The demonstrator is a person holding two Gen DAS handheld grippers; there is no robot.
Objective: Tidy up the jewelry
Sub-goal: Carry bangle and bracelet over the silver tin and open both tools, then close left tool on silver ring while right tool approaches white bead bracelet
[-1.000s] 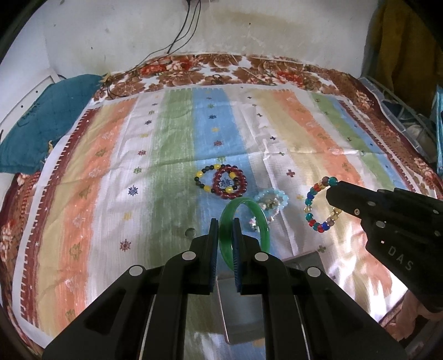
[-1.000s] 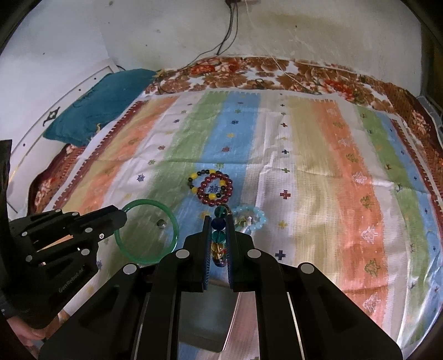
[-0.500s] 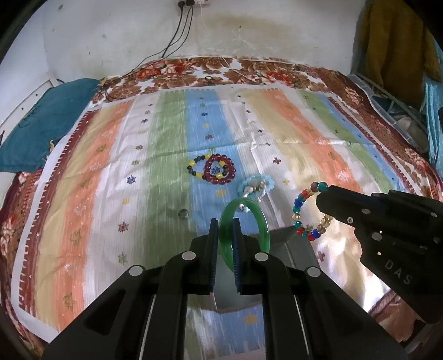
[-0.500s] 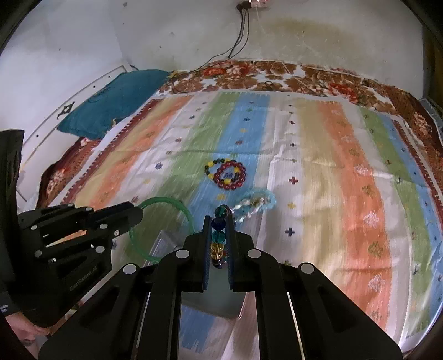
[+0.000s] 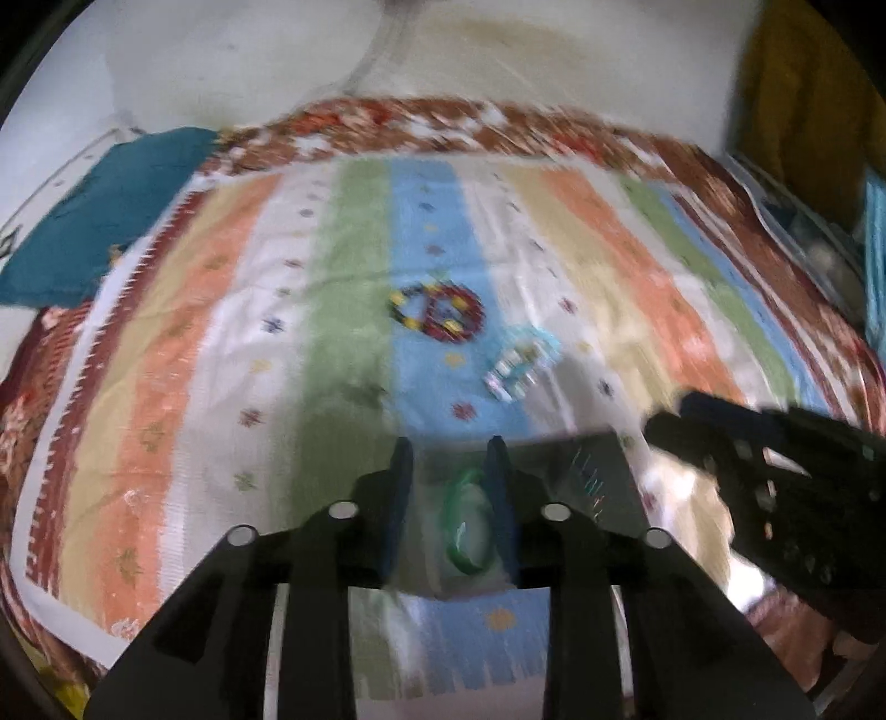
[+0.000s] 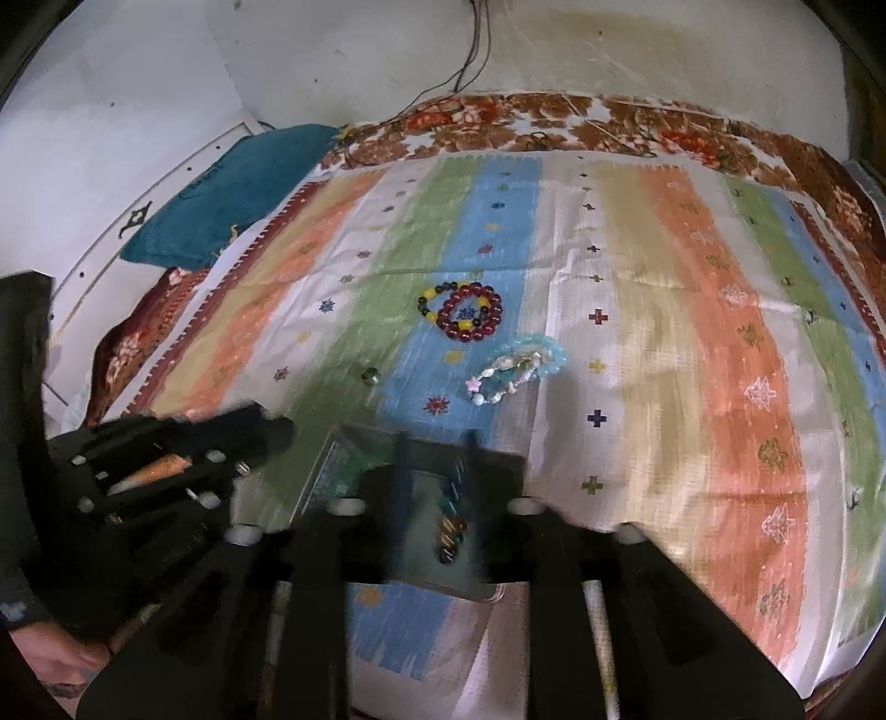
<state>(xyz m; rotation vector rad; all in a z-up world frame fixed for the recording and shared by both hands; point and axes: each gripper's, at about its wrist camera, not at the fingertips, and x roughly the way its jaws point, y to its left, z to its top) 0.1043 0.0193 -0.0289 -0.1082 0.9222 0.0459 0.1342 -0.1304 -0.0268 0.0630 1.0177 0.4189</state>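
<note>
A grey tray (image 5: pixel 587 471) lies on the striped cloth near the front edge. My left gripper (image 5: pixel 447 459) is open over it, with the green bangle (image 5: pixel 468 531) loose between its fingers, blurred. My right gripper (image 6: pixel 434 448) is open over the same tray (image 6: pixel 354 448), with the multicoloured bead bracelet (image 6: pixel 451 526) loose between its fingers. A dark red bead bracelet (image 6: pixel 469 318) with a yellow-and-black one and a pale blue bracelet (image 6: pixel 520 365) lie further back on the cloth.
A small dark bead (image 6: pixel 370 375) lies on the green stripe. A teal pillow (image 6: pixel 238 194) sits at the far left by the wall. Cables (image 6: pixel 470 50) hang down the wall. The right gripper shows at the right of the left wrist view (image 5: pixel 775 476).
Both grippers opened and let go: the green bangle and the multicoloured bracelet dropped toward the tray. Both grippers pulled back toward the front edge; the views are motion-blurred.
</note>
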